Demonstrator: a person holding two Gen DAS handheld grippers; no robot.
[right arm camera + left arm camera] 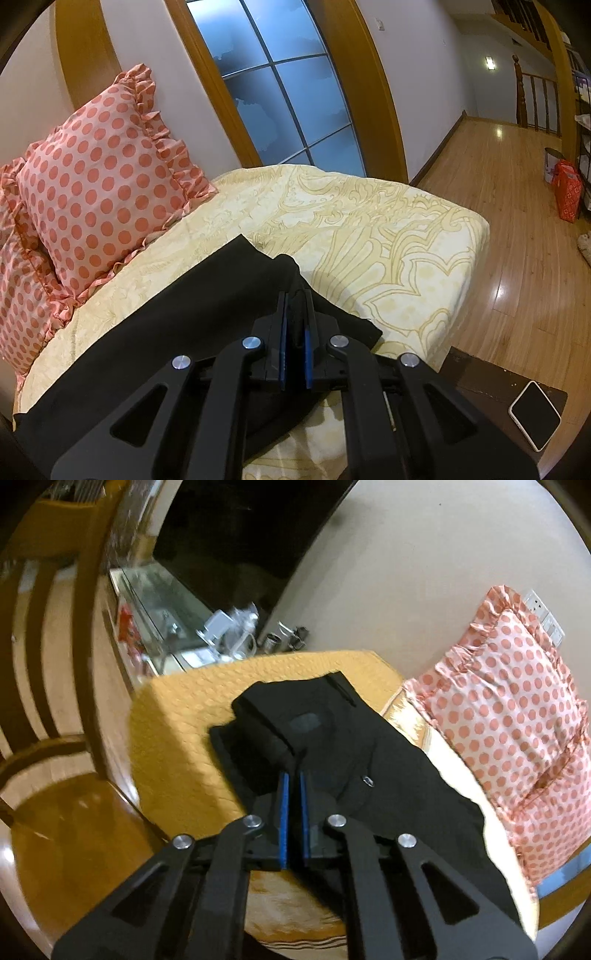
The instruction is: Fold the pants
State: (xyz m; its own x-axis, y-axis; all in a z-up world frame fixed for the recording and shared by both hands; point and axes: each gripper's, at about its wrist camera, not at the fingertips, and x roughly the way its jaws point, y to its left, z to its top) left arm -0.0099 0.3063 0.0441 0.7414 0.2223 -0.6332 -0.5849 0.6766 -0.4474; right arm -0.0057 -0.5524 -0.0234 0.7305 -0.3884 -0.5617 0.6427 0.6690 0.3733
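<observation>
Frosted window (284, 92), wooden floor (498, 206), dotted pillow (99, 184), chair (55, 701).

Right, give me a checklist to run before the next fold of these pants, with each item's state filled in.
1. Left gripper shut on the black pants: ok, fingers closed at the fabric near the waist.
2. Right gripper shut on the pants: ok, dark cloth sits between the fingers.
3. Pants lie on the bedspread, not hanging off: cannot tell, the near edge is hidden by the grippers.
4. Polka-dot pillow apart from the pants: ok in the right wrist view.
5. Fabric flat, no bunching: not ok, folds rumple at the waist end.
6. Phone out of the way: ok, on the dark side table.
</observation>
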